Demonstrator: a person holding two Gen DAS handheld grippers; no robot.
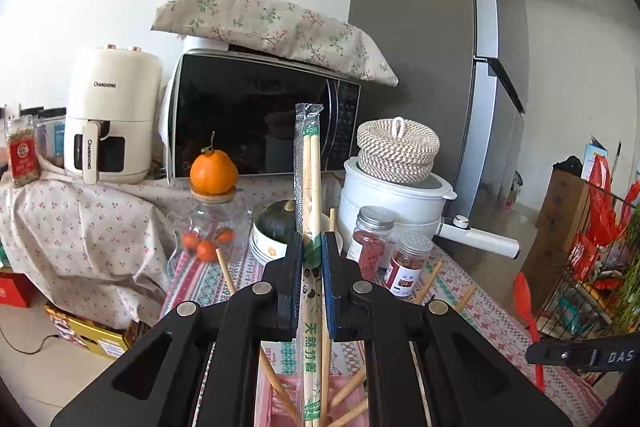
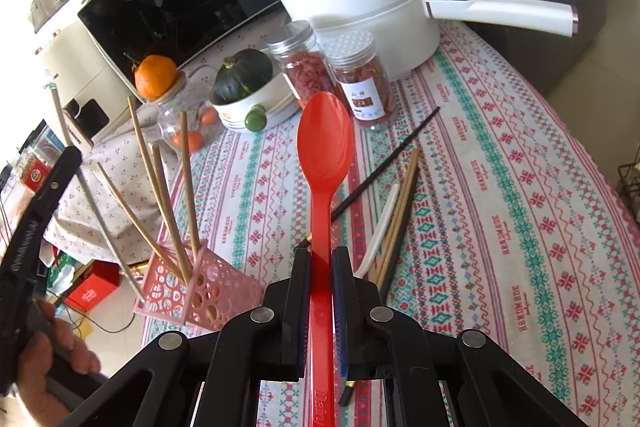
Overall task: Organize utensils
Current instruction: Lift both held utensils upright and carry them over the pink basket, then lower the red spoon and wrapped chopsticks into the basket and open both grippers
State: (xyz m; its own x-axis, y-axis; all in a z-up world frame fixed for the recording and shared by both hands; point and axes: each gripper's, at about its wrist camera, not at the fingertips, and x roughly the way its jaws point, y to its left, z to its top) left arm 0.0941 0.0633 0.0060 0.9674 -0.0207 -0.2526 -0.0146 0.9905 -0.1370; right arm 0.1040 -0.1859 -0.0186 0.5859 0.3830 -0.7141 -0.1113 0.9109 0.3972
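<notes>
My left gripper (image 1: pixel 312 243) is shut on a wrapped pair of bamboo chopsticks (image 1: pixel 310 171), held upright above a pink perforated utensil basket (image 1: pixel 288 393) that holds several loose wooden chopsticks. My right gripper (image 2: pixel 321 255) is shut on a red plastic spoon (image 2: pixel 325 143), bowl pointing forward over the table. The pink basket (image 2: pixel 208 287) shows in the right wrist view at the table's left edge, with chopsticks (image 2: pixel 160 183) leaning in it. A black chopstick (image 2: pixel 384 167), brown chopsticks (image 2: pixel 400 211) and a white utensil (image 2: pixel 380 227) lie on the patterned tablecloth (image 2: pixel 500 187).
Behind stand a white pot (image 2: pixel 360 7) with a woven basket on top, two red-filled jars (image 2: pixel 364 83), a green squash in a bowl (image 2: pixel 242 79), an orange on a glass jar (image 2: pixel 156 75), a microwave (image 1: pixel 260 131) and an air fryer (image 1: pixel 108 115). A fridge (image 1: pixel 420 67) rises at right.
</notes>
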